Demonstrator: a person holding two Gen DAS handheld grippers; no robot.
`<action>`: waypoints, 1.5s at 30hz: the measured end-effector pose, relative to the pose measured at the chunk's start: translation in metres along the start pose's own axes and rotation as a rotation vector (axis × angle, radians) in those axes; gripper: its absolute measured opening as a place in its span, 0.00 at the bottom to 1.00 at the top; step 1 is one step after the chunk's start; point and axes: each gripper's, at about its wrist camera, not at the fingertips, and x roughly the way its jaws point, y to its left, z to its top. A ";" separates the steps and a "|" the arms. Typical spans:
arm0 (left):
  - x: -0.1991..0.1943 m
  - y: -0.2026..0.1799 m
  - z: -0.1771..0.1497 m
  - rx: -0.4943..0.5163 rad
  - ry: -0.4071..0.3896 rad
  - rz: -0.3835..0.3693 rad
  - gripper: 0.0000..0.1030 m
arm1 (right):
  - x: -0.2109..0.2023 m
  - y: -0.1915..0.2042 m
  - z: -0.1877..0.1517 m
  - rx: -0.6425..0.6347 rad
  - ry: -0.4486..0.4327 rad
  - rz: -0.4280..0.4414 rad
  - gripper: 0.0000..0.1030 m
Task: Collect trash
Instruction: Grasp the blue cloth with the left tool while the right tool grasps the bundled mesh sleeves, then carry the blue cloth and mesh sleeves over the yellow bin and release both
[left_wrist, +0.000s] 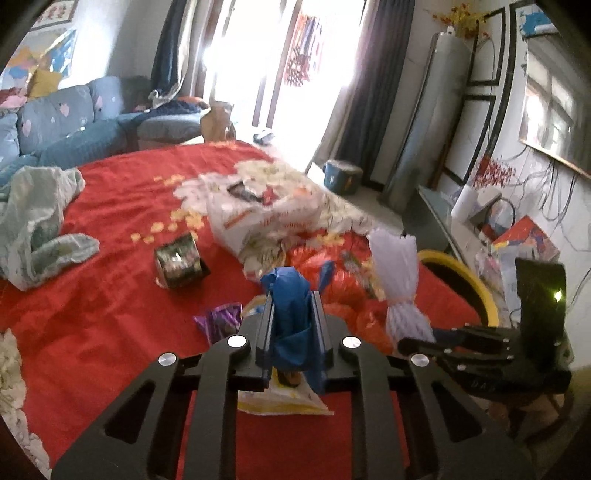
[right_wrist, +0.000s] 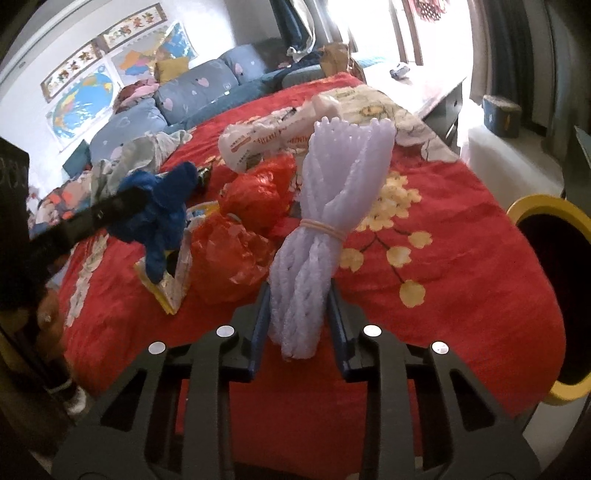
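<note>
My left gripper pinches blue bag, right gripper foam net; either could slip short of the bin at 3 o'clock.

The crumpled blue plastic bag hid most of the flat yellow-edged wrapper beneath it. The printed white plastic bag was smeared by motion blur, its lettering unreadable. The yellow-rimmed round bin was cut off by the right wrist view's edge. The bound bundle of pale lilac foam netting covered part of the red plastic bag.
</note>
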 end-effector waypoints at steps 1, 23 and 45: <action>-0.003 0.001 0.002 -0.003 -0.010 0.000 0.16 | -0.003 0.000 0.001 -0.005 -0.009 -0.001 0.22; -0.016 -0.039 0.028 0.040 -0.076 -0.062 0.15 | -0.041 -0.019 0.019 0.016 -0.112 -0.015 0.22; 0.015 -0.095 0.031 0.108 -0.046 -0.153 0.15 | -0.069 -0.076 0.027 0.148 -0.193 -0.097 0.22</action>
